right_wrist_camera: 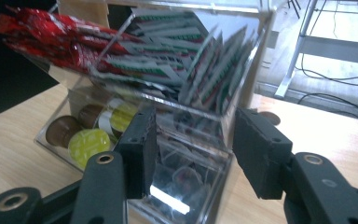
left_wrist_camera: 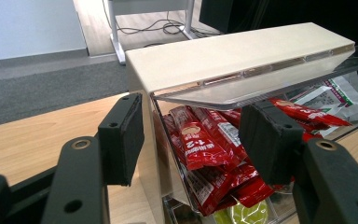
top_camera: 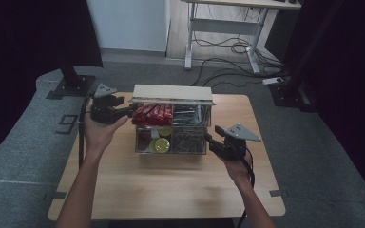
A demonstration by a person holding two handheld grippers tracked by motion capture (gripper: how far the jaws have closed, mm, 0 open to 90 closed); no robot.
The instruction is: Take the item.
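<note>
Clear acrylic two-tier organiser box with a pale wooden lid stands mid-table. Upper tier: red sachets and green-white sachets. Lower tier: round capsules. Left gripper is spread at the box's upper left corner; right gripper is spread at its lower right corner.

"1-2" on a red sachet; large "9" on the grey floor mat.
</note>
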